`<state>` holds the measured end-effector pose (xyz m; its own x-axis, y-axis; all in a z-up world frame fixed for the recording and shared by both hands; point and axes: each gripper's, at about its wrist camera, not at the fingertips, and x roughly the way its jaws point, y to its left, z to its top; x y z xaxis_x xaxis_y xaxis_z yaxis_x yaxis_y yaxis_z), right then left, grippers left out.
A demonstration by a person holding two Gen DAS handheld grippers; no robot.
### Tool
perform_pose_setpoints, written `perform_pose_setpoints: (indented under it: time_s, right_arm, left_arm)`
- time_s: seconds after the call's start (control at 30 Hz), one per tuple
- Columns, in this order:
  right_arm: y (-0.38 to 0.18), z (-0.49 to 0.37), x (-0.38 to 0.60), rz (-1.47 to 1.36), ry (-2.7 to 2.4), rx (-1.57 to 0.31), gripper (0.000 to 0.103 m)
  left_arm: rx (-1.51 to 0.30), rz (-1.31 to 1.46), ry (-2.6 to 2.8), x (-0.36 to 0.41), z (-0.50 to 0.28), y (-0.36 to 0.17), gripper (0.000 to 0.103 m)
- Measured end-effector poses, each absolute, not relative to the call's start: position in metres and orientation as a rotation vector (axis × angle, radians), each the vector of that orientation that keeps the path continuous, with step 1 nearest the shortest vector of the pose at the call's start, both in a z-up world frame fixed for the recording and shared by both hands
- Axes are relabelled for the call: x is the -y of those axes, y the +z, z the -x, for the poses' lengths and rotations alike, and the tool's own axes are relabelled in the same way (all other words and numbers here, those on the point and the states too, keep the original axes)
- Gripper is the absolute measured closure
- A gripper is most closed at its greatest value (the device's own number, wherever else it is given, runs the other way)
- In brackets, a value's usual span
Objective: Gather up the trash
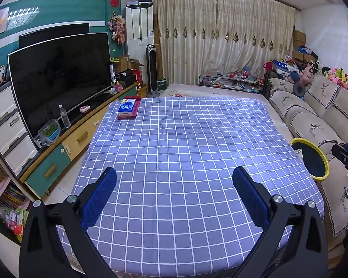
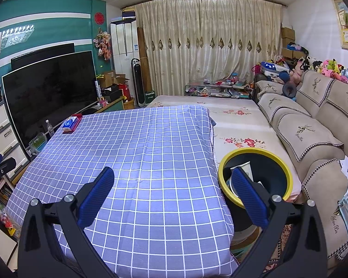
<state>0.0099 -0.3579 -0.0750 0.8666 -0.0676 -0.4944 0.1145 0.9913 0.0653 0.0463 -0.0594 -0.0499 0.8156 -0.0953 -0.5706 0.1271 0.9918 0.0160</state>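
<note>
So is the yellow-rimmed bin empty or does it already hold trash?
Not empty: the right wrist view shows the bin upright beside the table, with a white paper cup inside.

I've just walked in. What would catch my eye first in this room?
Most likely the table's blue checked cloth filling the middle, bare except for a tissue pack at its far left corner. Next, the yellow-rimmed bin beside its right edge with trash inside, and the big dark TV along the left wall.

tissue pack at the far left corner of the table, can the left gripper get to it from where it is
Probably yes. The left gripper is open and empty, and only bare checked tablecloth lies between it and the tissue pack, which sits on a red tray. It is a long forward reach, though.
</note>
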Motion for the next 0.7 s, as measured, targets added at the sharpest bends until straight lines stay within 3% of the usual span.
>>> perform_pose_setpoints:
  time_s: [0.7]
  right_arm:
    - [-0.0762,-0.0099,0.356,-0.097,-0.092,-0.513,0.006]
  left_arm:
    - [-0.617,-0.065,-0.127,0.0618,-0.0488,-0.0529,0.005]
